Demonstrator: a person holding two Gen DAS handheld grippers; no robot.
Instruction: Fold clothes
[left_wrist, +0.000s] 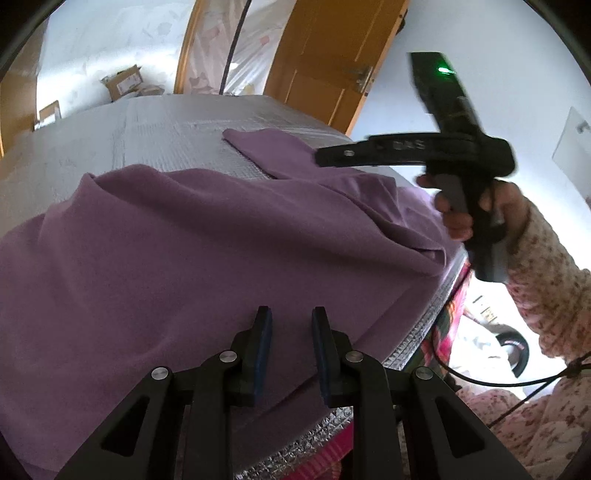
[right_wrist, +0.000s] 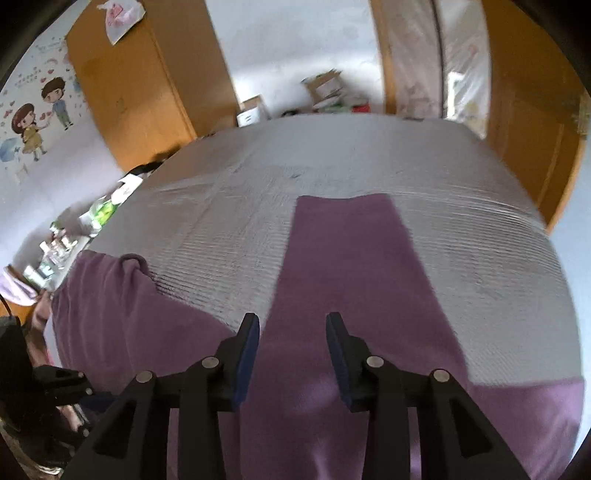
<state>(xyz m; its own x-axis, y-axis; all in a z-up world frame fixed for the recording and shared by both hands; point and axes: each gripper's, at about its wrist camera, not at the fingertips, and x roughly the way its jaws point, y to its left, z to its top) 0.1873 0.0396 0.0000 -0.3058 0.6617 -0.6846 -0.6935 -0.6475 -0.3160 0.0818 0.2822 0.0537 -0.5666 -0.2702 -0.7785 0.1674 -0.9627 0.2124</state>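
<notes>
A purple garment (left_wrist: 192, 236) lies rumpled on a silver quilted table cover (left_wrist: 155, 125), with one sleeve (left_wrist: 269, 147) stretched toward the far side. My left gripper (left_wrist: 291, 317) hovers open over the garment's near part, nothing between its fingers. The right gripper (left_wrist: 321, 157) shows in the left wrist view, held by a hand (left_wrist: 458, 218) above the garment's right side. In the right wrist view my right gripper (right_wrist: 291, 325) is open above the purple garment (right_wrist: 343, 295), whose sleeve runs straight ahead; a bunched part (right_wrist: 110, 295) lies to the left.
The covered table (right_wrist: 369, 155) extends far ahead. Cardboard boxes (right_wrist: 325, 88) sit beyond it by the white wall. A wooden door (left_wrist: 332, 55) and wardrobe (right_wrist: 140, 74) stand behind. A patterned sleeve (left_wrist: 546, 280) and a cable (left_wrist: 498, 382) are at the right table edge.
</notes>
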